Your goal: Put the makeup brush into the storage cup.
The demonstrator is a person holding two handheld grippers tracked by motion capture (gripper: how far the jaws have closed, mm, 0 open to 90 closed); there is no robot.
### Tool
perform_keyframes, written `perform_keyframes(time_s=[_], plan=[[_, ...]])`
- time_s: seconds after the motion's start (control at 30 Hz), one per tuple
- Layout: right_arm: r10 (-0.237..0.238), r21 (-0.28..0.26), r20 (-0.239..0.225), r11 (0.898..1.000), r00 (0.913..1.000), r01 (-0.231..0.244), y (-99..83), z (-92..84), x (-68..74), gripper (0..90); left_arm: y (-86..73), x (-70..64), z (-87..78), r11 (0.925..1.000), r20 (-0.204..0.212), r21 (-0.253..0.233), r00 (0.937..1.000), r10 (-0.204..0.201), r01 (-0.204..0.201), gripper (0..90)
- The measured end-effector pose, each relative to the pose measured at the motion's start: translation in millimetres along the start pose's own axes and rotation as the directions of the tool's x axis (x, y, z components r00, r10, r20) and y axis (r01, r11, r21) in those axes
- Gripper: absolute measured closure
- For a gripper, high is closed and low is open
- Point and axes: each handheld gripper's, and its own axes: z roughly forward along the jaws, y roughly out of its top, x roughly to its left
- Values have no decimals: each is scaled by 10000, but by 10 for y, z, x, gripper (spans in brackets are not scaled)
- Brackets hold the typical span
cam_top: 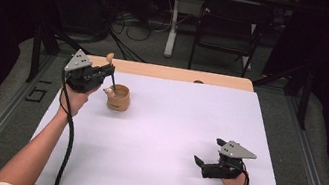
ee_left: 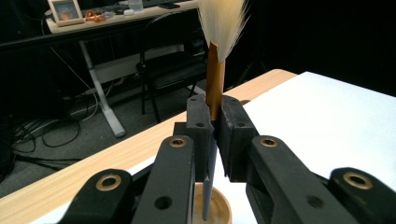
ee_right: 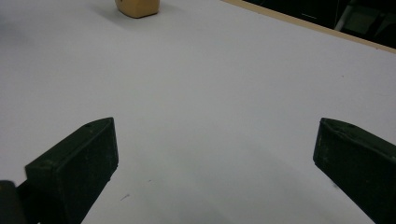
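The left tool (cam_top: 104,76) is clamped on a brush (ee_left: 215,79) near the far left corner of the counter (cam_top: 170,139), holding it upright over a small wooden cup (cam_top: 119,98). In the left gripper view the jaws press on the brush's brown ferrule, the pale bristles fan out above them, and the grey handle runs down between them with its lower end inside the cup's round mouth. The right tool (cam_top: 207,155) rests low near the counter's near right corner, well apart from the cup; its jaws stand wide apart with bare white surface between them.
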Motion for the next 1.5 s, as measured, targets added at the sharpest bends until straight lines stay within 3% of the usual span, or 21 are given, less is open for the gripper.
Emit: perform_keyframes(time_s=[0.7, 1.5], plan=[[-49, 85, -62, 10000, 10000, 50, 1, 13, 8, 0, -51, 153, 224, 9993, -314, -274, 9991, -270, 261, 834], [-35, 3, -42, 10000, 10000, 35, 0, 3, 3, 0, -231, 150, 396, 9986, -338, 416, 9989, -315, 329, 831]])
